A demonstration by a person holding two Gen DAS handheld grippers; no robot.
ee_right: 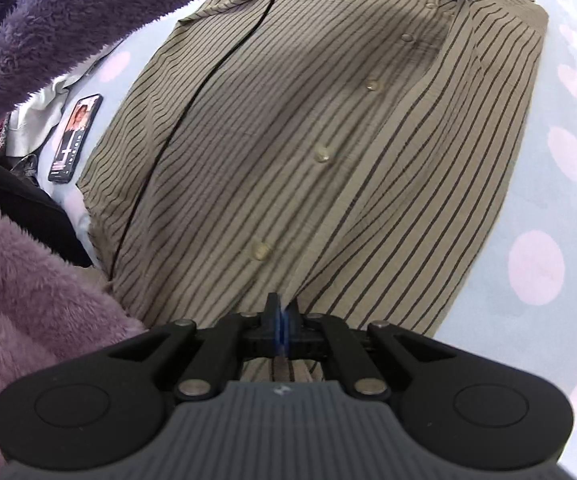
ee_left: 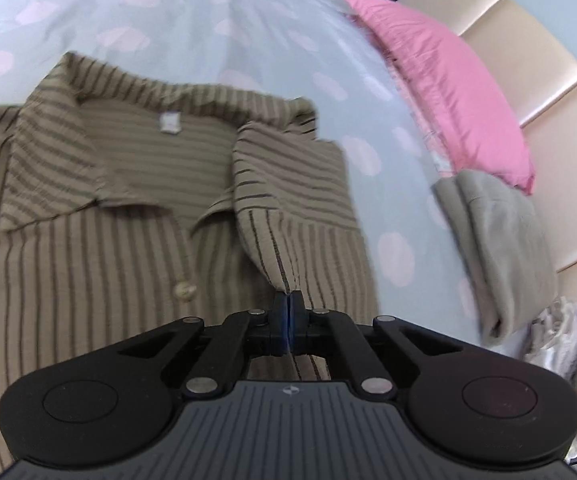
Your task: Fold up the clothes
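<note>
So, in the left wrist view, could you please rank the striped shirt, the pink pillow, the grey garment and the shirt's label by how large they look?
1. Striped shirt, though it lies nearest the camera.
2. Pink pillow.
3. Grey garment, not far behind the pillow.
4. Label.

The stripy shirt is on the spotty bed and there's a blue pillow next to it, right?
Nearly. The shirt does lie on the spotty bed, but the pillow is pink, not blue. The left wrist view shows it.
</note>
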